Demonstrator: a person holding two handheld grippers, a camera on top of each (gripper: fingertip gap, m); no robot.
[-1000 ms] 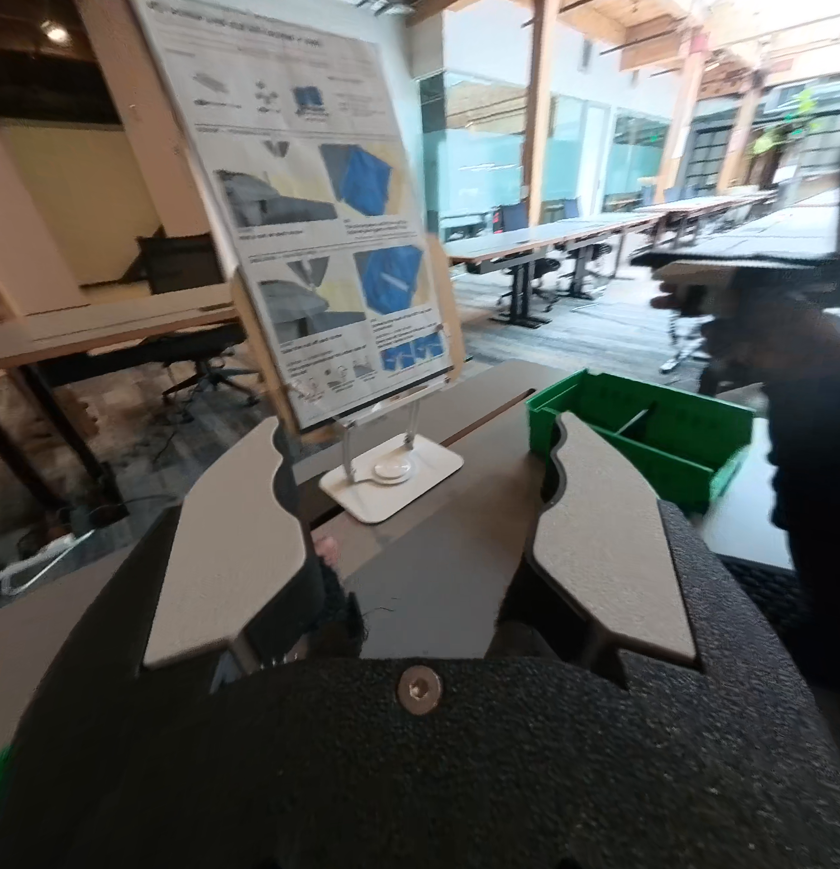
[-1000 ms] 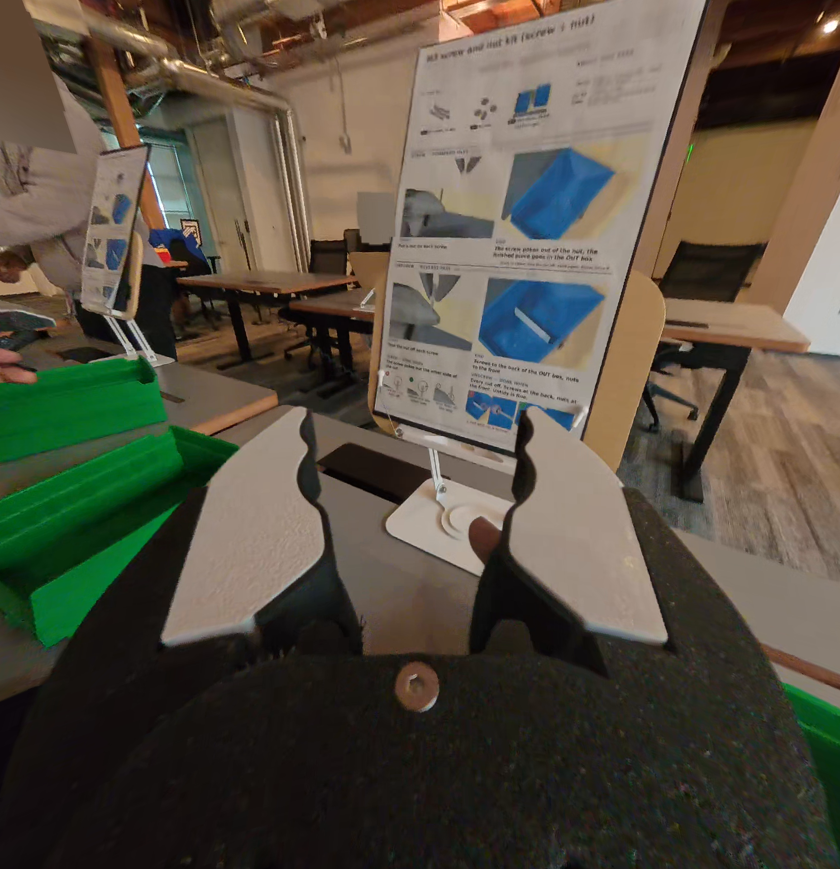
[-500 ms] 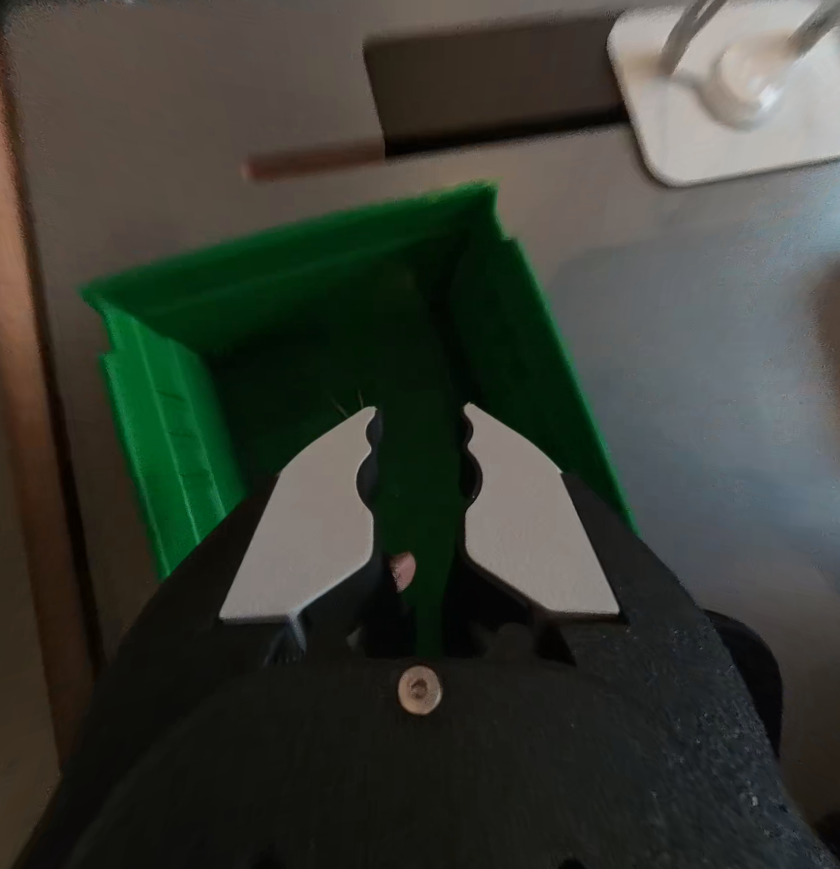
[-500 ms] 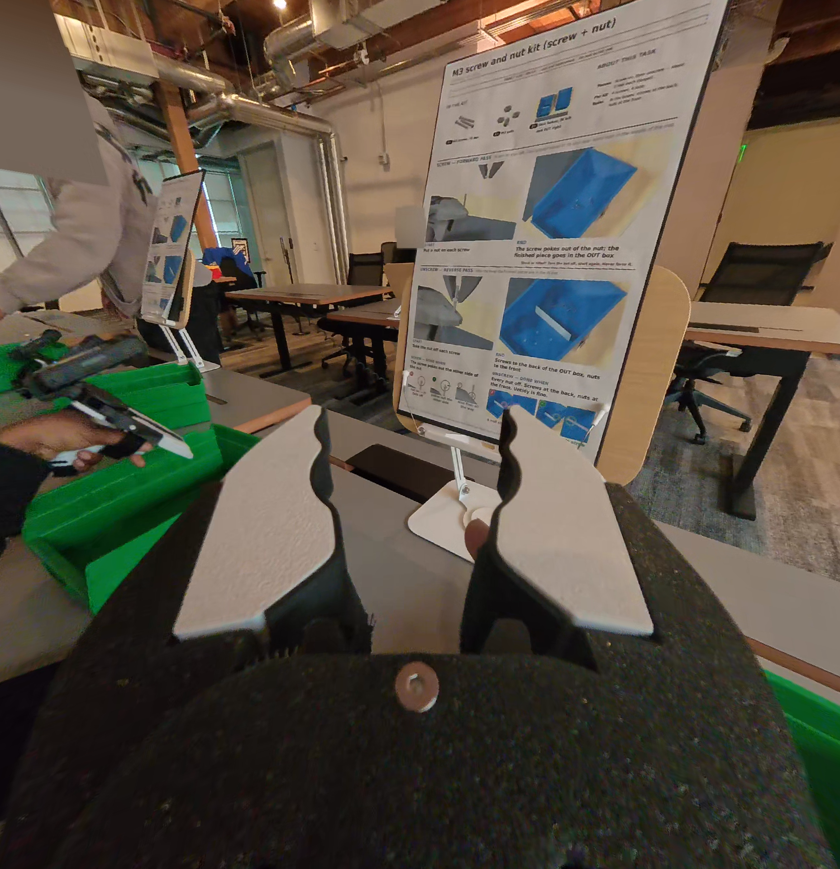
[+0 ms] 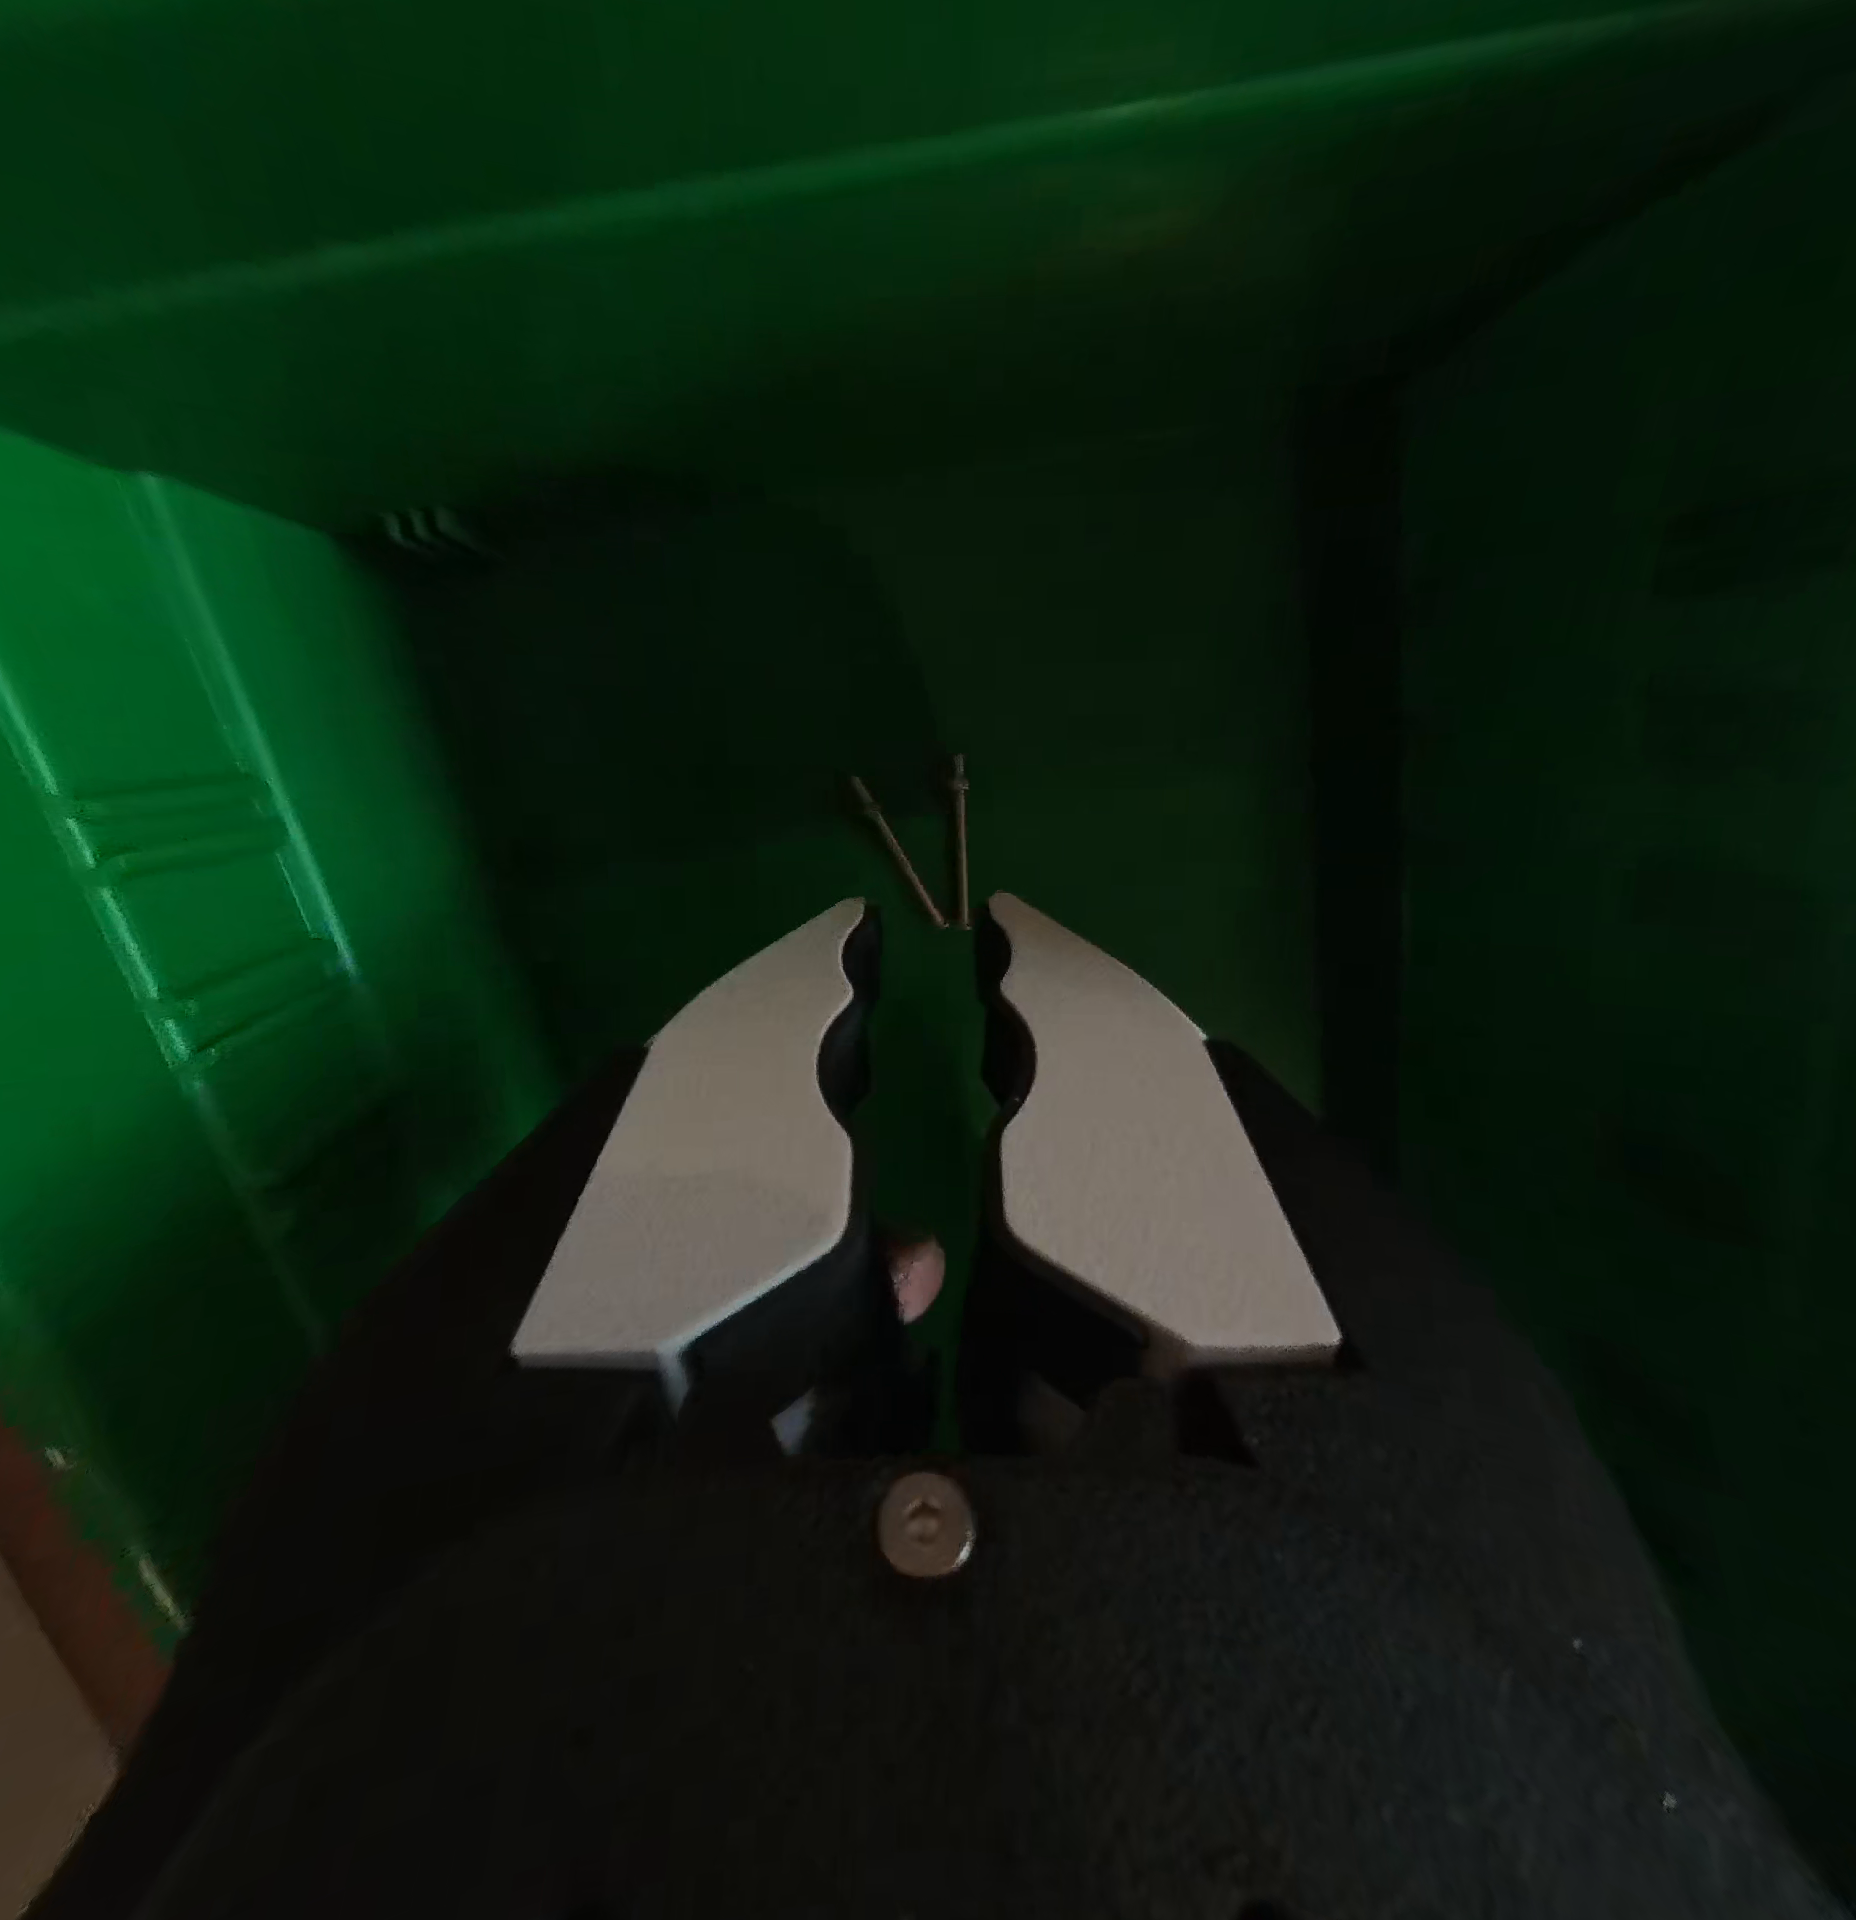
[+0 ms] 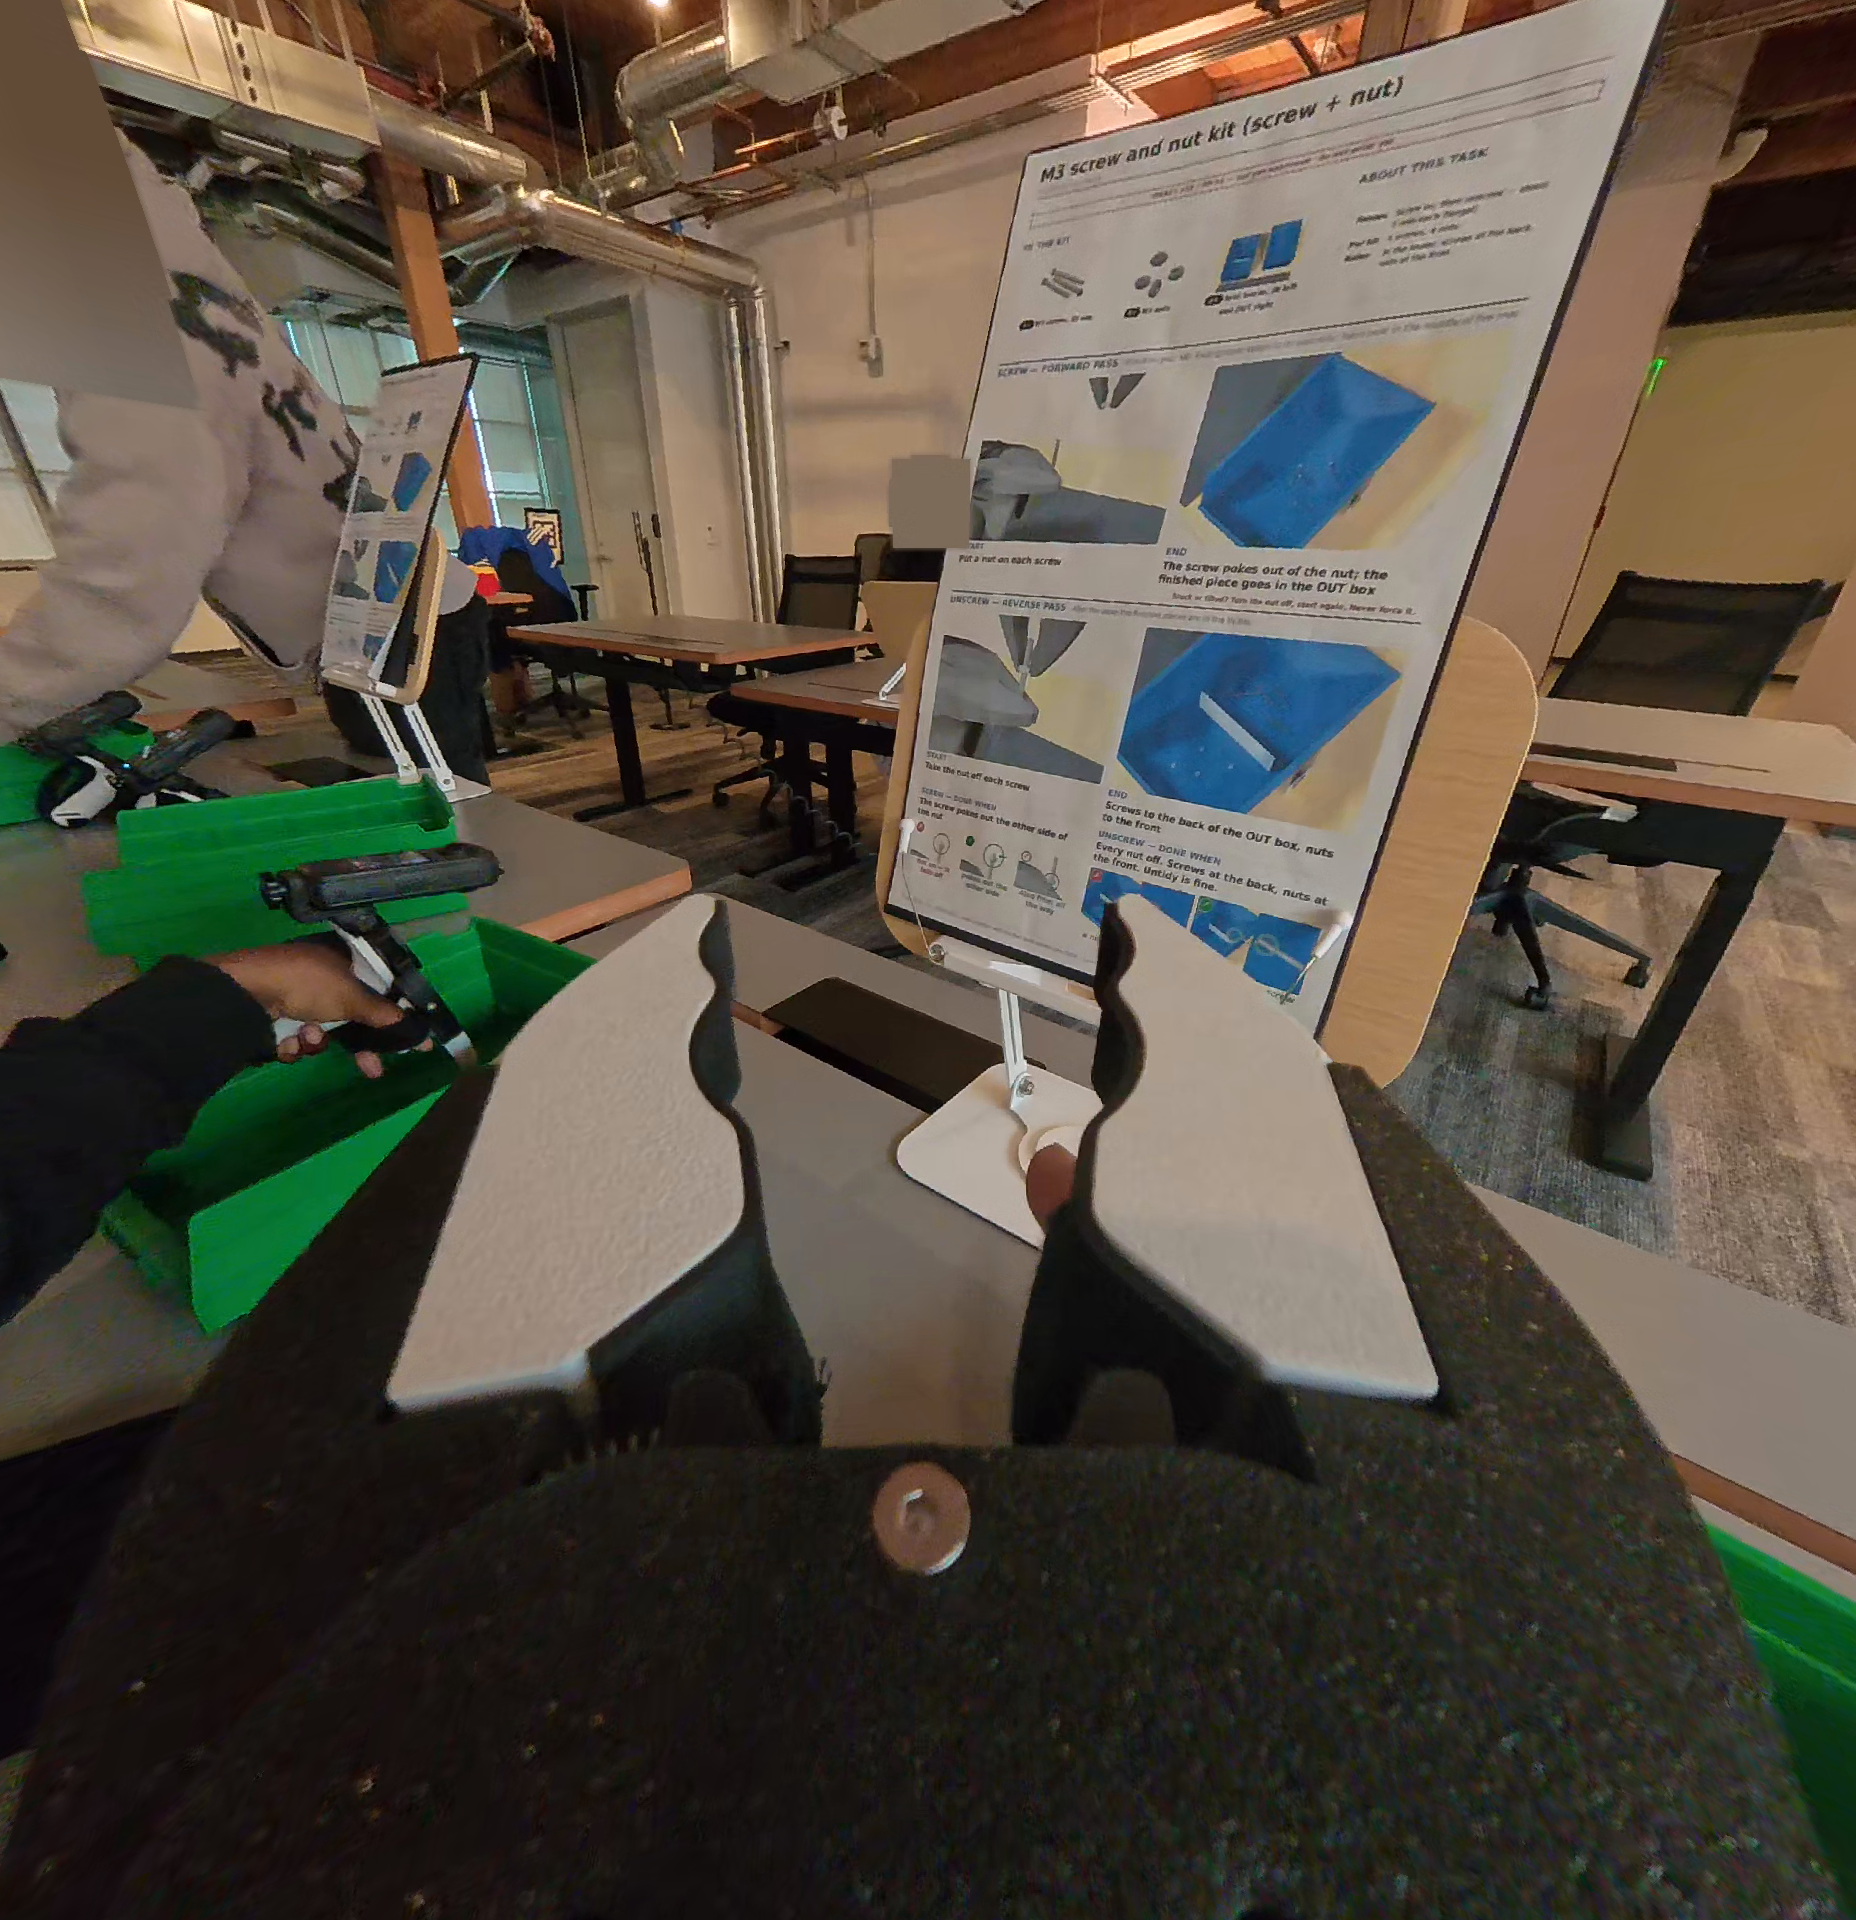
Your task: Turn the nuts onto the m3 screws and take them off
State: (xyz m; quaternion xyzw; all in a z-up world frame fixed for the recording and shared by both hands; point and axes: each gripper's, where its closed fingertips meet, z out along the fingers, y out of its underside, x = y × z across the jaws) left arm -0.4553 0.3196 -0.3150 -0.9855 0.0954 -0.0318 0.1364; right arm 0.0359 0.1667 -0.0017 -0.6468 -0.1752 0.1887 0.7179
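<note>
While the left wrist view is dim, it puts the left gripper (image 5: pixel 929 920) down inside the green bin (image 5: pixel 280 831), jaws narrowed to a slim gap with nothing between the pads. Two m3 screws (image 5: pixel 939 857) lie in a V on the bin floor just past the fingertips, near ends almost level with the right tip, not gripped. Each looks to carry a nut near its far end, too small to be sure. So likely the take-off pass, pick not yet made. Right wrist view: right gripper (image 6: pixel 913 935) held above the bench (image 6: pixel 851 1143), jaws wide apart and bare, pointed at the instruction sheet on its stand (image 6: pixel 1246 540). The left gripper shows at the bench's left edge, dipped into the bin. No nut handled yet; all the turning is left.
</note>
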